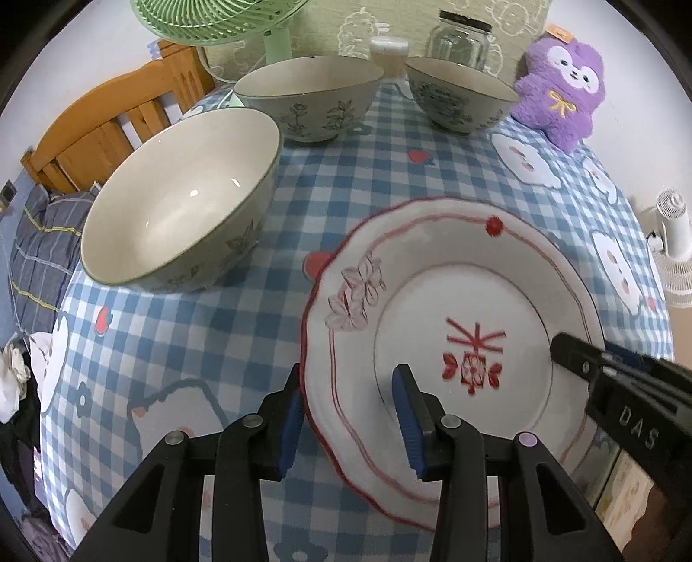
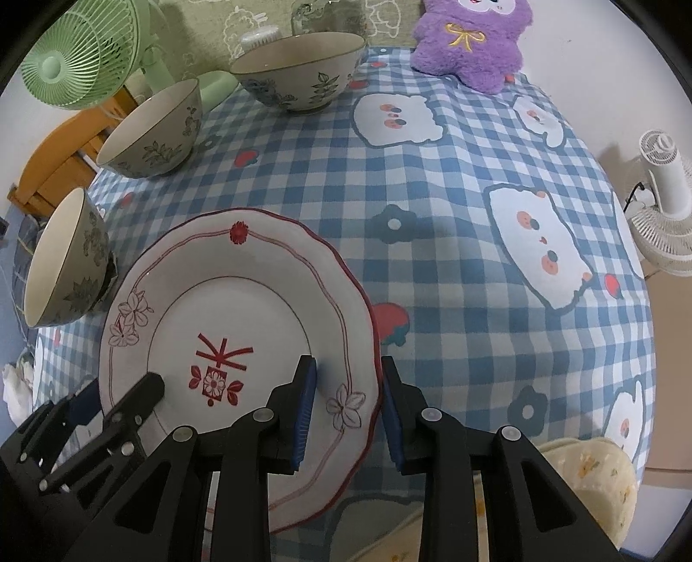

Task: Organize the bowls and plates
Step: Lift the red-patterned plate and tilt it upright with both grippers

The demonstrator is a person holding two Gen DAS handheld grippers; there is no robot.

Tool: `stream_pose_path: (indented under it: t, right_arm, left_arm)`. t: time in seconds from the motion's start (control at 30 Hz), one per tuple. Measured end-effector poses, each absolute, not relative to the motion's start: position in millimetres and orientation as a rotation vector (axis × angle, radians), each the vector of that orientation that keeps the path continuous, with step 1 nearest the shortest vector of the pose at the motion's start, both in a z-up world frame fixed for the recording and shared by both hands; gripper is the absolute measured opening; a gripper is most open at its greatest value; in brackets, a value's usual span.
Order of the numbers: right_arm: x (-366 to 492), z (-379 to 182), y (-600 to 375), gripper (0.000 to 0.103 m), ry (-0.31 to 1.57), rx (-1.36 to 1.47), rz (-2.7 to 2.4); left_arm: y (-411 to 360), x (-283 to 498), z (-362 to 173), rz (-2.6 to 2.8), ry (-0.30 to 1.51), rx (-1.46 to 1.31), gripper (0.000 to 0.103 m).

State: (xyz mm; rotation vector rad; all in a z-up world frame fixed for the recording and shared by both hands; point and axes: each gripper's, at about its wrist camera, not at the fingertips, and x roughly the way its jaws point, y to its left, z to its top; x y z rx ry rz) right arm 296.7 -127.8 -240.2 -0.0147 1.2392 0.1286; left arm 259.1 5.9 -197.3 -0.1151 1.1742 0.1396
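A white scalloped plate (image 1: 454, 281) (image 2: 238, 281) with red flower drawings sits at the near side of the checked tablecloth (image 1: 367, 181). My left gripper (image 1: 350, 415) straddles its left rim, one pad under the edge and one on the plate's face, shut on it. My right gripper (image 2: 348, 410) clasps the opposite rim the same way, pads close against it. One of its fingers (image 1: 571, 352) shows on the plate in the left wrist view. Three floral bowls stand upright and empty: a large one (image 1: 181, 203) (image 2: 65, 263) beside the plate and two (image 1: 311, 95) (image 1: 458, 95) farther back.
At the table's far edge stand a green fan (image 1: 216, 17), a glass jar (image 1: 462, 39) and a purple plush toy (image 1: 558, 91). A wooden chair (image 1: 108, 125) is off the left side and a white fan (image 2: 661, 190) off the right. Bare cloth (image 2: 454, 216) lies right of the plate.
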Motion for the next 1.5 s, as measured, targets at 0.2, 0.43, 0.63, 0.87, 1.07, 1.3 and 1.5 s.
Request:
stream_pose_path:
  t: [0.2,0.43,0.63,0.87,1.07,1.3,1.5]
  right_arm:
    - [309,-244,-127,0.035,1.243,-0.007,0.139]
    - [316,-243,-121,0.037,1.235,-0.053,0.143]
    - [313,-236,-117,0.037,1.209,-0.106,0.148]
    - [303,-222,-121,0.037,1.182,-0.102,0.145]
    - [295,-207,-125,0.037,1.159,-0.099,0.143]
    - [282,-188,-134,0.037,1.129,-0.094,0.136]
    - [268,-173,-147,0.037,1.103,-0.086,0.125]
  left_arm:
    - [8,277,-199,0.145,1.167,-0.114,0.040]
    - [7,279,-199,0.138,1.174,-0.110,0.040]
    - [7,274,-192,0.138,1.157,-0.098,0.038]
    - [4,268,-181,0.135,1.129,-0.099,0.038]
    - [1,261,-168,0.133,1.108,-0.099,0.038]
    - [-8,249,-150,0.124,1.080,-0.095,0.038]
    - [-20,239,-137,0.113,1.058,-0.091,0.038]
